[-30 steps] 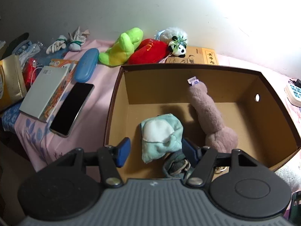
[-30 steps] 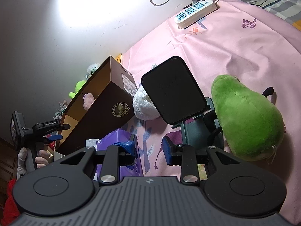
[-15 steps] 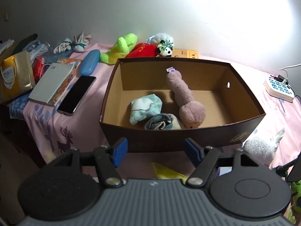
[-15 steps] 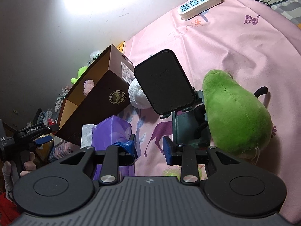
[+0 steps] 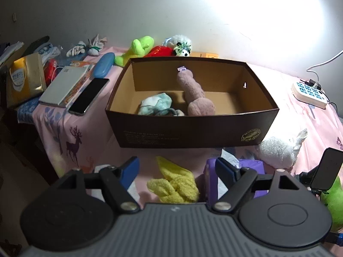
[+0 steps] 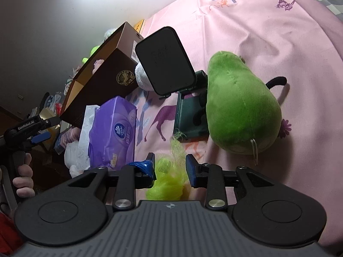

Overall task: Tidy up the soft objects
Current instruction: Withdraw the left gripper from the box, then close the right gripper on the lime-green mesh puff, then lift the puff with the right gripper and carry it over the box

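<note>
Pink plush [image 5: 194, 93] lengthwise toward box [image 5: 193, 128] back wall

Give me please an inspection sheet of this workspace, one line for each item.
Surface: pink tablecloth, printed animals.
Job's things: brown box holds pink plush and mint sock bundle; yellow cloth and green pear plush outside.
Clutter: purple tissue pack, phone, blue case.
Grippers: left claw open, empty, just opening; right claw open around lime fluff.
Cables: power strip with white cord.
Surroundings: grey wall.
</note>
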The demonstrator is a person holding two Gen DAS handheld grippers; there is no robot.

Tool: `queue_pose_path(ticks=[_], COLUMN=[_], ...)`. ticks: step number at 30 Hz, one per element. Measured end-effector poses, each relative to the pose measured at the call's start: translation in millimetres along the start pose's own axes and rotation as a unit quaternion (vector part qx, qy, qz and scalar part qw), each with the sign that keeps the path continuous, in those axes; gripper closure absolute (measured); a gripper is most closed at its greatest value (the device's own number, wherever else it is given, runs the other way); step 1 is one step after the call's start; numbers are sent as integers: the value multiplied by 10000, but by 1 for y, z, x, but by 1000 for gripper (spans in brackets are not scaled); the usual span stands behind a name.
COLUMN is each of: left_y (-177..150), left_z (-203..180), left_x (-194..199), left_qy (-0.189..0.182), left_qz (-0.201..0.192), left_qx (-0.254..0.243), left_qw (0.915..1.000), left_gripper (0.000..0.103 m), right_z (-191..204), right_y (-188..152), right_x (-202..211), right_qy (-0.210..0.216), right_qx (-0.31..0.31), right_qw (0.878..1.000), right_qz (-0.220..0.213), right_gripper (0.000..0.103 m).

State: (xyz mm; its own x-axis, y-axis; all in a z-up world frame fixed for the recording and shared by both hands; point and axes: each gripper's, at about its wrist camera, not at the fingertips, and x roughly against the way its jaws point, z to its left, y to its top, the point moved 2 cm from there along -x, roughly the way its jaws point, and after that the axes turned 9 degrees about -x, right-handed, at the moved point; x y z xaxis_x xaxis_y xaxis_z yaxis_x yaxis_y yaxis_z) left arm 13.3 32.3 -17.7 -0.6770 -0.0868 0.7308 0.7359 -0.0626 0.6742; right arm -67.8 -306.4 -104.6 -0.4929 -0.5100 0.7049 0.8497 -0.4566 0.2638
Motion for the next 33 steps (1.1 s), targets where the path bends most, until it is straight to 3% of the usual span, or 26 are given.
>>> queue_pose_path(ticks=[10,22,28,33], left_y=[-20,-33,-25,-15], left_z=[-14,-11,-10,-2], left_x=[10,8,2,-6], left_qy=[129,164,23,-91], left_qz=[165,373,348,315], left_qx=[-13,-24,-105,-135], left_qw=[9998,9992,9993,9994], left_gripper=[20,20,20,20], right_z=[3,9,7,21], right_y=[-10,-8,-5,1], right_x=[-25,-54,-53,-36], right_qy=[227,270,404,608], right_qx=[257,163,-45,-1], right_qw=[9961,9958,9962,9972], right_qz=[813,858,770,435], right_gripper=[86,73,81,84])
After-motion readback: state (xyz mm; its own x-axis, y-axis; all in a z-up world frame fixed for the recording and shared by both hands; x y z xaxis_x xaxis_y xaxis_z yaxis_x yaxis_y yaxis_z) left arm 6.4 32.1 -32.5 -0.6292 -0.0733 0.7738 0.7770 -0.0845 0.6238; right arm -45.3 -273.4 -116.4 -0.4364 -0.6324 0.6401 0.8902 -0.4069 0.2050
